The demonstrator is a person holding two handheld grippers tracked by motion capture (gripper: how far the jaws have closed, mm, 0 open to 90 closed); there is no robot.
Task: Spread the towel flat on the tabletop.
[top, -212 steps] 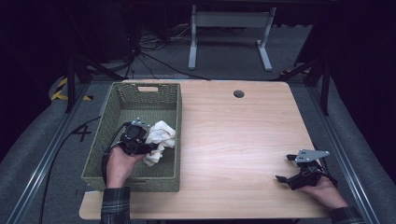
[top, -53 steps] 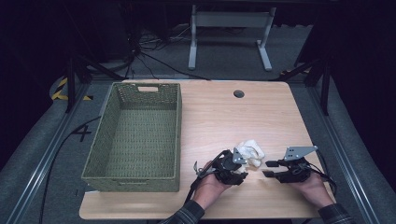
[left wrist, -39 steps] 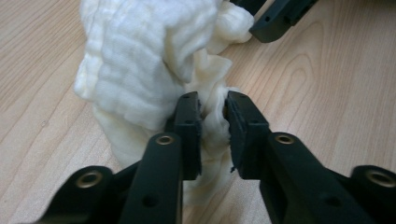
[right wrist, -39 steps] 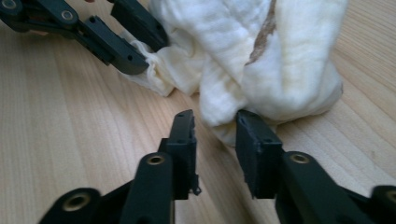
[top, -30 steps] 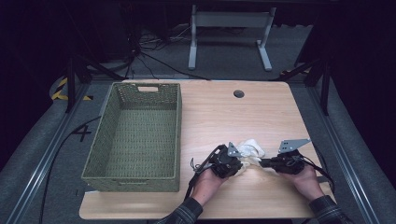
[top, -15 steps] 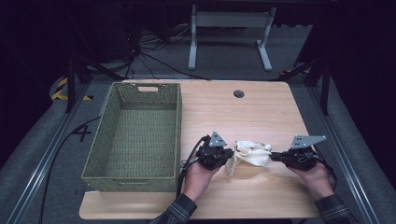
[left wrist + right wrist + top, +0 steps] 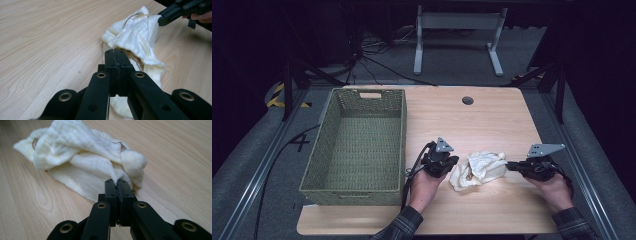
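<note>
The left tongs [image 7: 115, 53] were pressed together, with an edge of the cloth [image 7: 136, 37] pinched at their tips; the jaws had just finished closing on it. The right tongs [image 7: 118, 183] were likewise pressed together, nipping a fold at the opposite end of the cloth [image 7: 82, 155].

The left gripper view showed the cream fabric bunched ahead of the jaws, with the other tongs clamped on its far corner at upper right. The right gripper view showed the crumpled heap from the other end, including a small brownish mark near its top fold, but whether the pinched fold was lifted could not be told. The high view alone gave the layout: left tongs [image 7: 447, 164] and right tongs [image 7: 512, 166] facing each other, the cloth [image 7: 479, 168] between them on the near right part of the table [image 7: 492, 115].

The cloth was soft, waffle-textured and rumpled, with slightly yellowed folds. The tongs were matte black with brass-coloured rivets. The table was pale wood-grain laminate with a round cable hole [image 7: 468, 100] toward its far edge. A rectangular green woven basket [image 7: 357, 145] stood on the table's left side, well apart from the cloth.
</note>
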